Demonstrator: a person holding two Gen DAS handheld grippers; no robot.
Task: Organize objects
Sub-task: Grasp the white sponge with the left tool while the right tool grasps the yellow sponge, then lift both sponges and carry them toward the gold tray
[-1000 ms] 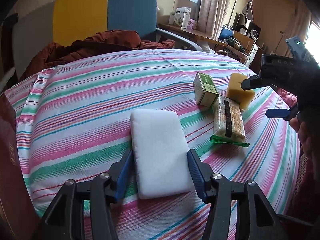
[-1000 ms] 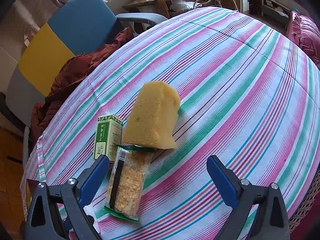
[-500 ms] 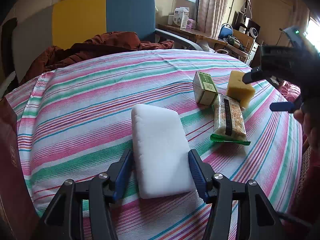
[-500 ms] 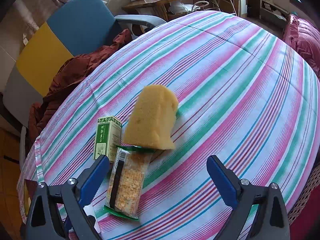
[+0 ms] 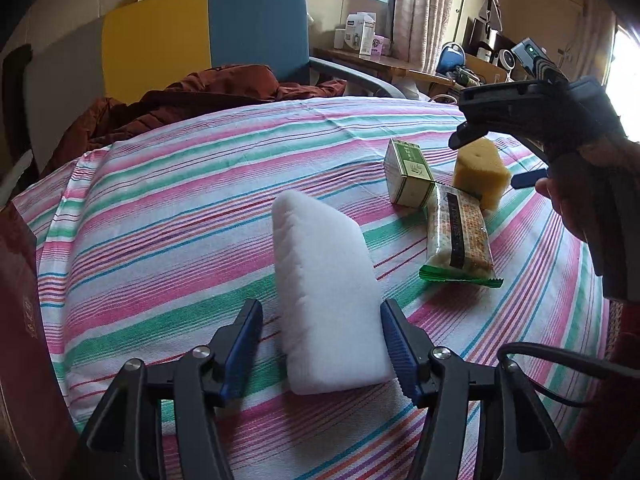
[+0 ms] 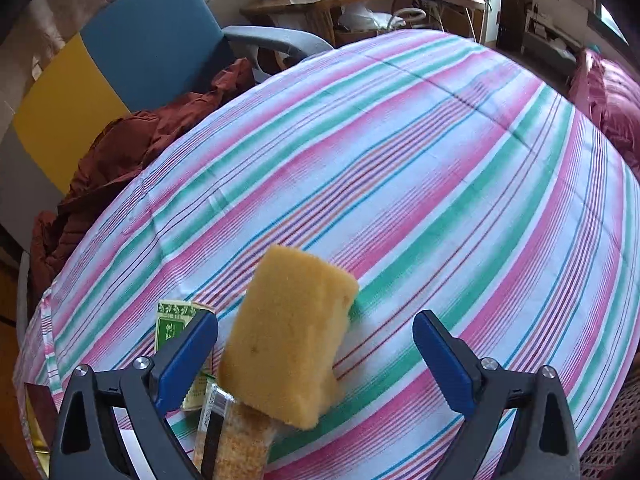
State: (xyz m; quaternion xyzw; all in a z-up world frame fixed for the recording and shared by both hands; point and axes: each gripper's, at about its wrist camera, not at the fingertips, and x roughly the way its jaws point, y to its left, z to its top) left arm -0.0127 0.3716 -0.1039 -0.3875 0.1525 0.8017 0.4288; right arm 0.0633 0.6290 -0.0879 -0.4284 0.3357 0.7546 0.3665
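Left gripper [image 5: 322,344]: our jaws are opening around the white sponge [image 5: 326,304], a gap at the left pad.
Right gripper [image 6: 316,344]: our jaws stand wide, the yellow sponge [image 6: 288,336] between them, untouched.

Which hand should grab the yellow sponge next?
Right. The right gripper hangs open just over the yellow sponge; the left gripper, jaws opening, straddles the white sponge.

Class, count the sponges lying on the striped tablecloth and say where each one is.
2. The white sponge lies between the opening left gripper. The yellow sponge sits beyond the cracker packet, beside the green box.
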